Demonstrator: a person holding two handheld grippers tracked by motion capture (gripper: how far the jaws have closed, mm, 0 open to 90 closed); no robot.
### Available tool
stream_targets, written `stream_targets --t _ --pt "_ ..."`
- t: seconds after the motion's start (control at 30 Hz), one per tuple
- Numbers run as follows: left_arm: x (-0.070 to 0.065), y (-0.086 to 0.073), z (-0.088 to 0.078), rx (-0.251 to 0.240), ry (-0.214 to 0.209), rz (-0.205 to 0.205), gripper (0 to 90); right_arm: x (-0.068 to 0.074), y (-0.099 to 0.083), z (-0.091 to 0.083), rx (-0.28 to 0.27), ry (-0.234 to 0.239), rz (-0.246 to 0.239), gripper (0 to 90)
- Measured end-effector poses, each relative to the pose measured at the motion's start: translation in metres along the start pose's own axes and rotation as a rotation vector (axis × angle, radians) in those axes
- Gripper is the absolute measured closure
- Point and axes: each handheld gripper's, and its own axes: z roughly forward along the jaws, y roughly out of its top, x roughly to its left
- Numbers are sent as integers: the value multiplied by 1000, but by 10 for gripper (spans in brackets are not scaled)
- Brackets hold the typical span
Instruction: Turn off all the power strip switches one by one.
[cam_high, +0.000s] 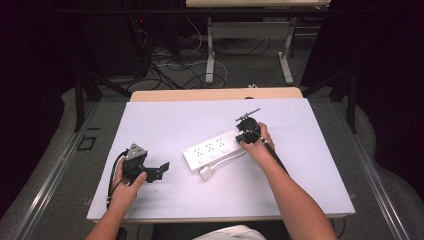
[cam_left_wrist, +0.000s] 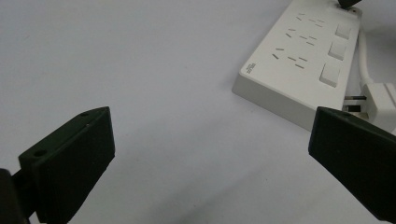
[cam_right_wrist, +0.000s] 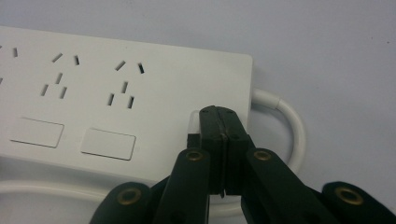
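On the left of the high view, the left tongs (cam_high: 159, 170) rest low over the white desk (cam_high: 165, 120), held in the person's left hand (cam_high: 125, 185). Their jaws stand wide apart with nothing between them, as the left gripper view makes plain: bare desk lies in the gap. From these tongs the strip (cam_high: 214, 149) lies at about two o'clock, near but apart.

The strip sits mid-desk, its long axis running from eight o'clock to two o'clock in the high view. It carries three socket groups and a row of rocker switches along its nearer edge. Its white cord (cam_high: 227, 159) loops back along that edge to a plug (cam_high: 205, 172) lying at the strip's six-o'clock side, just beside it.

On the right, the right tongs (cam_high: 246, 137) are over the strip's far end, at its two-o'clock tip, where the cord leaves the body. In the right gripper view the right tongs (cam_right_wrist: 219, 122) are fully closed, pad against pad, holding nothing; their joined tip sits on or just above the last switch (cam_right_wrist: 192, 120), the one nearest the cord end. Whether the tip actually presses it cannot be told.

The likely work is pressing that switch, and the right hand (cam_high: 257, 145) is plainly the nearer one: the switch lies straight under its tip, so the move would be a short push down.
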Motion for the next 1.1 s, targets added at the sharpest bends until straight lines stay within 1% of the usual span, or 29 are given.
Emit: stream_targets --t 0.03,0.07,0.1,0.13,0.17,0.27,0.3,0.33,0.37,0.43,0.5,0.6,0.73,0.77,0.83,0.9,1.1 --pt "0 0 0 0 0 0 3 1 0 0 0 -3 -2 900" --pt "0 0 0 0 -1 1 4 2 -1 1 -12 -12 -10 900" --pt "0 0 0 0 0 3 3 3 0 0 -3 -23 -18 900" --pt "0 0 0 0 0 3 3 3 0 0 -3 -23 -18 900" --pt "0 0 0 -5 0 7 4 4 -2 1 -4 -34 -37 900" --pt "0 0 0 -4 0 7 4 5 -2 1 -11 -32 -37 900" --pt "0 0 0 -4 0 7 4 4 -3 1 -14 -33 -32 900" --pt "0 1 -1 5 -4 9 4 2 -3 1 -18 -20 -14 900" --pt "0 0 -1 7 -4 5 4 2 -3 1 -18 -20 -14 900" --pt "0 0 0 -4 -1 7 4 2 -4 0 -29 -11 -10 900" --pt "0 0 0 0 0 1 3 2 -5 0 -30 -12 -9 900" --pt "0 0 0 0 0 1 4 1 -4 -1 -42 -6 9 900" --pt "0 0 0 4 1 2 3 1 -4 -1 -42 -14 -7 900" --pt "0 0 1 -2 2 8 4 1 -4 -1 -42 -14 -9 900" --pt "0 0 1 2 2 7 4 1 -4 -1 -43 -7 -1 900" --pt "-1 0 1 2 0 4 4 0 -3 -1 -38 -15 2 900" --pt "0 0 0 1 -1 5 4 0 -3 -1 -40 -11 -4 900"
